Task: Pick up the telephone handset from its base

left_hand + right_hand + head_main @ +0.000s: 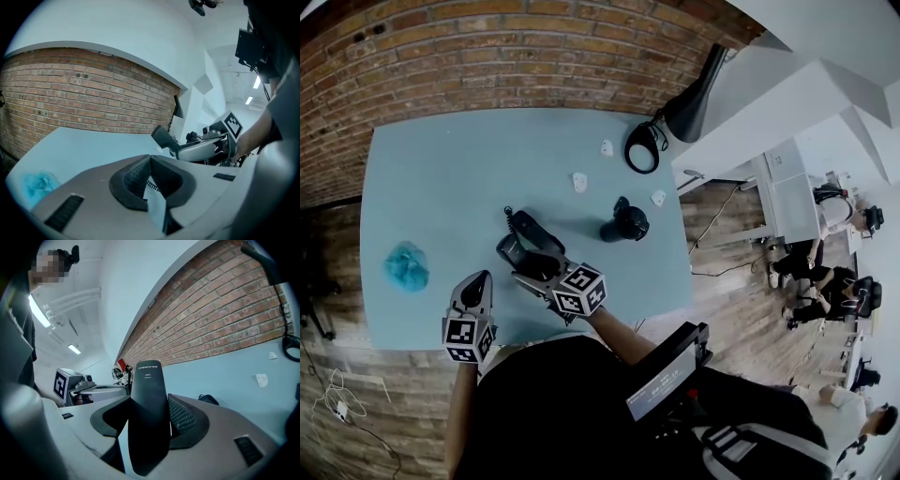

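Note:
The black telephone handset [149,418] stands upright between the jaws of my right gripper [151,409], which is shut on it. In the head view this gripper [519,255] holds the handset [508,249] just in front of the black telephone base [525,223] on the blue table [441,178]. From the left gripper view, the handset's end [162,138] sticks out of the right gripper above the table. My left gripper [476,283] hovers at the table's near edge, left of the right one. Its fingertips meet with nothing between them [150,161]; a bit of coiled cord [152,186] shows behind them.
A crumpled blue cloth [406,265] lies at the table's left. A black gadget [625,223] stands right of the base, with small white pieces [579,182] near it. A coiled black cable [642,148] and a black lamp [694,94] sit at the far right corner. A brick wall [487,56] runs behind.

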`<state>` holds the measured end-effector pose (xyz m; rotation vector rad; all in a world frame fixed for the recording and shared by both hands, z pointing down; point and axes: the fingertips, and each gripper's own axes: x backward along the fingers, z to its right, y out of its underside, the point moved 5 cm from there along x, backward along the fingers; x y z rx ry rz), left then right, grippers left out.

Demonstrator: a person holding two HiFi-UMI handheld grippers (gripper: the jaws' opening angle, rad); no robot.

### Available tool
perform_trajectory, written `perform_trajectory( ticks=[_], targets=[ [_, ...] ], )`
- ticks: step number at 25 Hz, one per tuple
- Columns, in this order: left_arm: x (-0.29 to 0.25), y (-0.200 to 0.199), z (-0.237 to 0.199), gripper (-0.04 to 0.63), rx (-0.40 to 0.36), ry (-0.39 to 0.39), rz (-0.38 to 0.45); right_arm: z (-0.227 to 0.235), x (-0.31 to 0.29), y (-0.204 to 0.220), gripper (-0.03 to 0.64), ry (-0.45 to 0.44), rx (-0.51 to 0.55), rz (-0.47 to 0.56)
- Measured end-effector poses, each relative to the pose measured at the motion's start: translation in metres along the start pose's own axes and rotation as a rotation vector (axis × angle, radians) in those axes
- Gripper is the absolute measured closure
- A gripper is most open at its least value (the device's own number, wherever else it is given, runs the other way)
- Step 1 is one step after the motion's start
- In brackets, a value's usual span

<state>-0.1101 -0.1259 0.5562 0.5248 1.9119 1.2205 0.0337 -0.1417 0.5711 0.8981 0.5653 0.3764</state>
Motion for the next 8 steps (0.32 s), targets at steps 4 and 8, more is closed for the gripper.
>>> perform_trajectory(
  ticks=[4, 8],
  targets=[
    [0.0001, 0.0070, 0.0005, 0.575, 0.004, 0.017, -0.040, 0.0007, -0.0001, 0.0014, 0.356, 0.007, 0.003, -0.004],
    [-0.0007, 0.0064, -0.0001, 0.575, 0.005, 0.020, -0.036, 0.0019, -0.0007, 0.0024, 0.356, 0.015, 0.002, -0.005]
  ],
)
